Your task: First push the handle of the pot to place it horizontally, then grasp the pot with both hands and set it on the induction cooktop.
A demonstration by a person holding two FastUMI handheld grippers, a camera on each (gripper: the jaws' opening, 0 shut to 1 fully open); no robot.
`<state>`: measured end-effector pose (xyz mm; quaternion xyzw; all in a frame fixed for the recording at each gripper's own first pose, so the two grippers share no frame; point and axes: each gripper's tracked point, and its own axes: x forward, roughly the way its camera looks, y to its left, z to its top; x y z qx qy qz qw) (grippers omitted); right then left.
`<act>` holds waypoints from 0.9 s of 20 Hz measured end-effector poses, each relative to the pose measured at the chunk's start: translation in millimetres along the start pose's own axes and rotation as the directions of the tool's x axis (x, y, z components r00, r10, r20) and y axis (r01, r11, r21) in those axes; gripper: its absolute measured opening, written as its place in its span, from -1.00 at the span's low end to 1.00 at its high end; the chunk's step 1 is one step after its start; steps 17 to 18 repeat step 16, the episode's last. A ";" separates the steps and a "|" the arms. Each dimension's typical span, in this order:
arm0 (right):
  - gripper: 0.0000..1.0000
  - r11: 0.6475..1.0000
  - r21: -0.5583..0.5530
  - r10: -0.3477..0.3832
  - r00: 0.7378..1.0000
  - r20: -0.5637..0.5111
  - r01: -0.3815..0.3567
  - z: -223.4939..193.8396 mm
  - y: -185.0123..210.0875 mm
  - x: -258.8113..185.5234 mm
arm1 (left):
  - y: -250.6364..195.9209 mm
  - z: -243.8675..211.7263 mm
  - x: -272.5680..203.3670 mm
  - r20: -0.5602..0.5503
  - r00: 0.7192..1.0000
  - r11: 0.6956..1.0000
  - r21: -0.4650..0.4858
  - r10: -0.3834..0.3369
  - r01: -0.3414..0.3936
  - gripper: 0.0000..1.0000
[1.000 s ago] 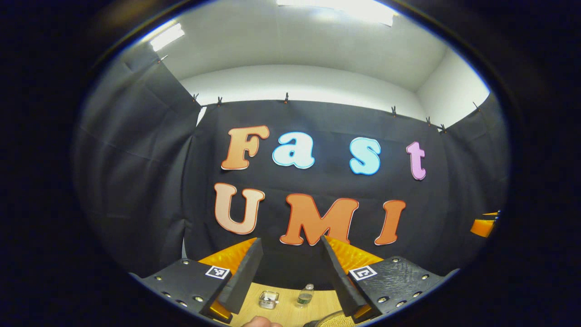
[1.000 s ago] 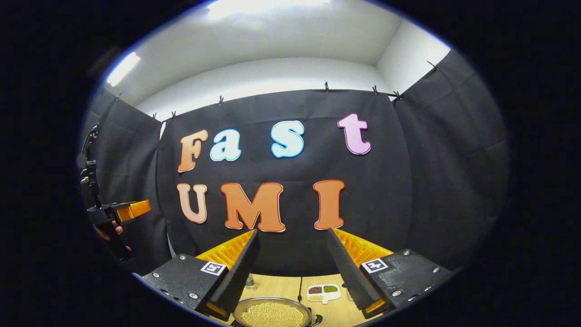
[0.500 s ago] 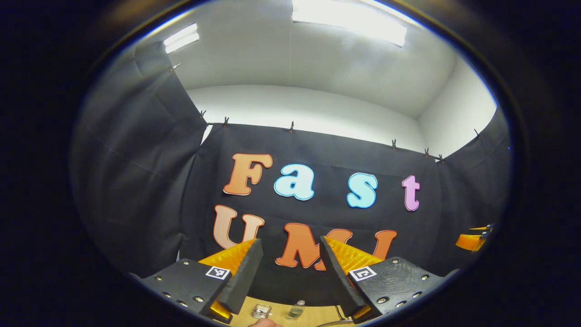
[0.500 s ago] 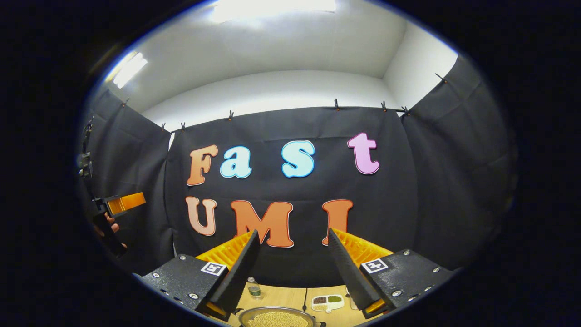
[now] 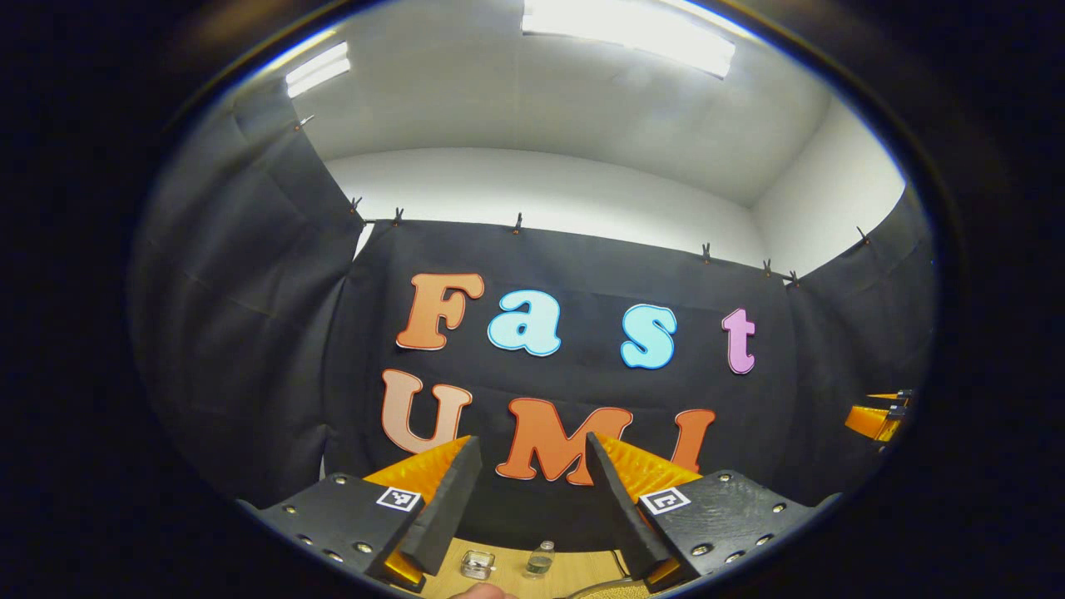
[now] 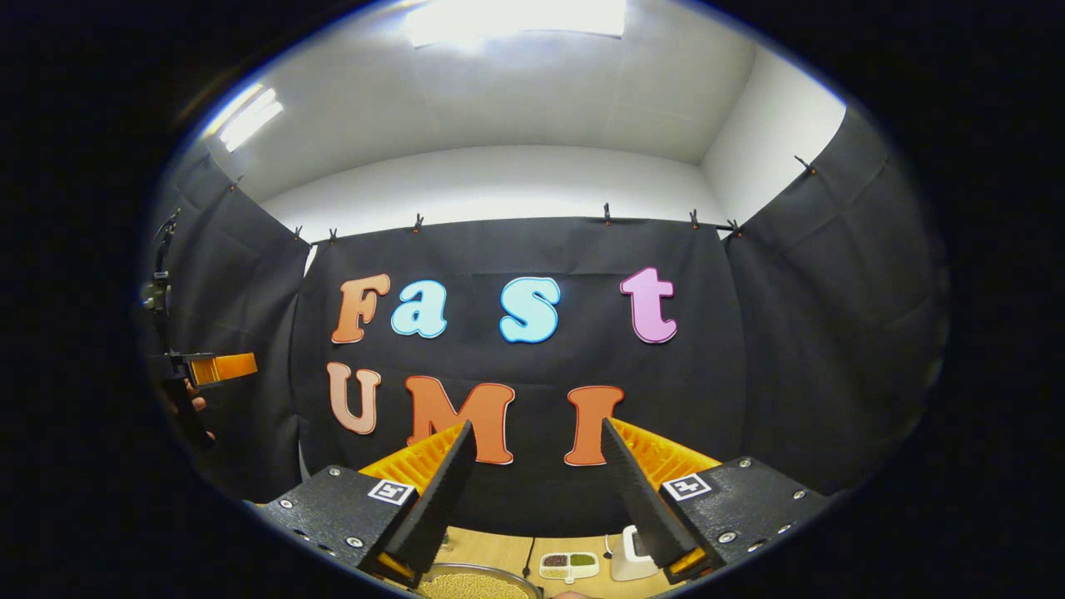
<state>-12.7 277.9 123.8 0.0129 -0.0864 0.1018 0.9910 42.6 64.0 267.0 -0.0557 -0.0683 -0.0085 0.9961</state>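
The pot (image 6: pixel 476 583), a metal-rimmed vessel full of pale yellow beans, peeks in at the bottom edge of the right gripper view, just below my right gripper (image 6: pixel 537 453). That gripper is open, holds nothing and points up at the back wall. In the left gripper view a sliver of the pot's rim (image 5: pixel 606 589) shows at the bottom right, below my left gripper (image 5: pixel 532 466), which is also open and raised above the table. Each gripper appears far off in the other's view: the left gripper (image 6: pixel 208 367) with a hand on it, the right gripper (image 5: pixel 874 416) at the right edge.
On the wooden table (image 5: pixel 507 574) stand a small clear box (image 5: pixel 477 564) and a small bottle (image 5: pixel 539 560). A white compartment tray (image 6: pixel 570 566) with coloured grains, a white device (image 6: pixel 630 562) and a dark cable (image 6: pixel 527 564) lie behind the pot. A fingertip (image 5: pixel 480 591) shows at the bottom edge.
Both views have tilted upward, so less of the table and pot shows. The right view has also swung a little, bringing the white device into sight. Both grippers stay open.
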 end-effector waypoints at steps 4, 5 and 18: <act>0.86 1.000 -0.009 -0.002 1.000 0.014 0.002 0.2 3.8 -2.6 | -2.0 1.8 0.3 0.010 1.000 1.000 0.010 -0.018 0.018 0.58; 0.86 1.000 -0.022 -0.003 1.000 0.009 0.003 -2.3 6.4 -1.3 | -2.5 4.2 -0.8 0.015 1.000 1.000 0.012 -0.025 0.025 0.58; 0.87 0.995 -0.083 -0.055 0.998 -0.017 0.053 -20.9 22.1 4.3 | -9.2 6.4 -4.4 0.031 0.996 0.995 0.054 -0.085 0.083 0.58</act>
